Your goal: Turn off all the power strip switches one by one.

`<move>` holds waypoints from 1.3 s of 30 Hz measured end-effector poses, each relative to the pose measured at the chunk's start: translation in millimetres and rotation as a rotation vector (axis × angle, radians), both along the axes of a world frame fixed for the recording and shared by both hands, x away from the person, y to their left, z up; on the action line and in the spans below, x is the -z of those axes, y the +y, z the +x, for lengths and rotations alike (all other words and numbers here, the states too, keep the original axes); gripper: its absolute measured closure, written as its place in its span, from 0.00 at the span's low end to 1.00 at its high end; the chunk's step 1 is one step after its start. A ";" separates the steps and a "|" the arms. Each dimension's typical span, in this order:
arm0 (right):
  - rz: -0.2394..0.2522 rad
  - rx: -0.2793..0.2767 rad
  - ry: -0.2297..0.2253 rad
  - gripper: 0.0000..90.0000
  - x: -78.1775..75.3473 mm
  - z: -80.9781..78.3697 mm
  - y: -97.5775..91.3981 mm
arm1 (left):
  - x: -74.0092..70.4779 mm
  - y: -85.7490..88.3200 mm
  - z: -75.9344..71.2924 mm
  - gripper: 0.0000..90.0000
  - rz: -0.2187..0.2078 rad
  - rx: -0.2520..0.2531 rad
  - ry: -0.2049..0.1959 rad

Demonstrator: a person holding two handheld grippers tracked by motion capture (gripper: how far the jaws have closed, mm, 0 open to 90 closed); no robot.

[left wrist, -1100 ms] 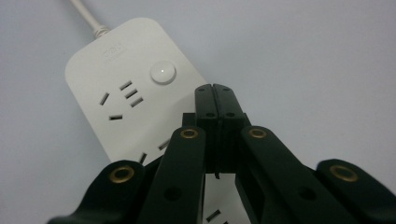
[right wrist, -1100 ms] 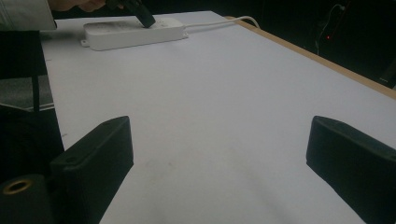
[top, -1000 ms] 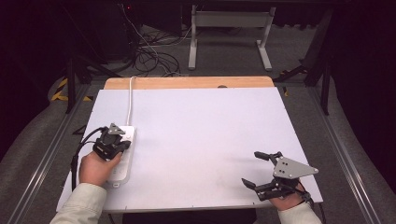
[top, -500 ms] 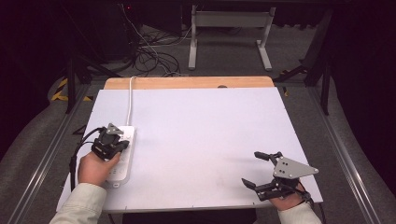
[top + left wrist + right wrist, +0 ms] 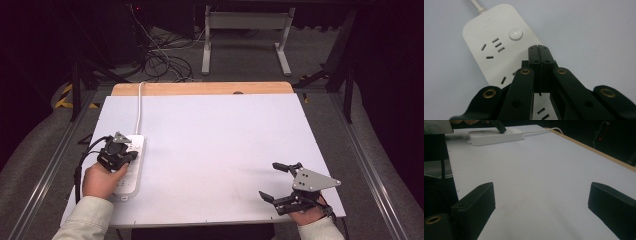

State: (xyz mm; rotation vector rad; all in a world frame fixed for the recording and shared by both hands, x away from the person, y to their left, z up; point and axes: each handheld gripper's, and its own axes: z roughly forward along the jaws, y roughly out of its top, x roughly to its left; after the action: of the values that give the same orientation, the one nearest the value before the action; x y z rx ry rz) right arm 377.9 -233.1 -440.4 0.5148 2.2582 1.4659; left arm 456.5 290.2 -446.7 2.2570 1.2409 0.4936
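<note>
A white power strip lies along the table's left side, its cord running to the far edge. My left gripper hovers over it, shut, jaws pressed together with nothing between them. In the left gripper view the closed tips sit just below the strip's round switch button, near a socket; whether they touch the strip I cannot tell. My right gripper rests at the table's front right, open and empty. From the right gripper view, its wide-apart jaws frame bare table, with the strip far off.
The white tabletop has a wooden strip at its far edge. Behind the table stand a metal frame and tangled cables on the floor. Rails run along both sides of the table.
</note>
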 end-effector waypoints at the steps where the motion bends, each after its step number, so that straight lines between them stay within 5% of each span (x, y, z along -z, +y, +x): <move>1: 0.000 -0.001 0.000 0.09 0.0 0.4 -0.2 | -3.5 -0.1 -0.8 1.00 0.016 -0.010 -0.016; 7: 0.001 0.002 0.001 0.09 0.3 2.0 -0.7 | -24.5 7.1 -8.5 1.00 -0.086 -0.022 -0.127; 12: -0.003 0.003 0.001 0.09 0.4 1.2 -0.2 | -27.8 5.9 -9.9 1.00 -0.086 -0.016 -0.146; 33: 0.001 0.000 0.003 0.09 0.8 2.1 -1.1 | -6.2 8.6 23.4 1.00 -0.102 -0.068 -0.090; 39: 0.002 -0.002 0.006 0.09 0.8 2.1 -1.2 | 2.2 7.6 29.0 1.00 -0.073 -0.065 -0.064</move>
State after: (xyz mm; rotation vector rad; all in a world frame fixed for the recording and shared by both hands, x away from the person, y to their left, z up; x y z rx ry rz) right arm 379.9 -234.3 -441.2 0.5178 2.2625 1.4694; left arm 485.5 297.7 -448.9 2.1298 1.2828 0.5316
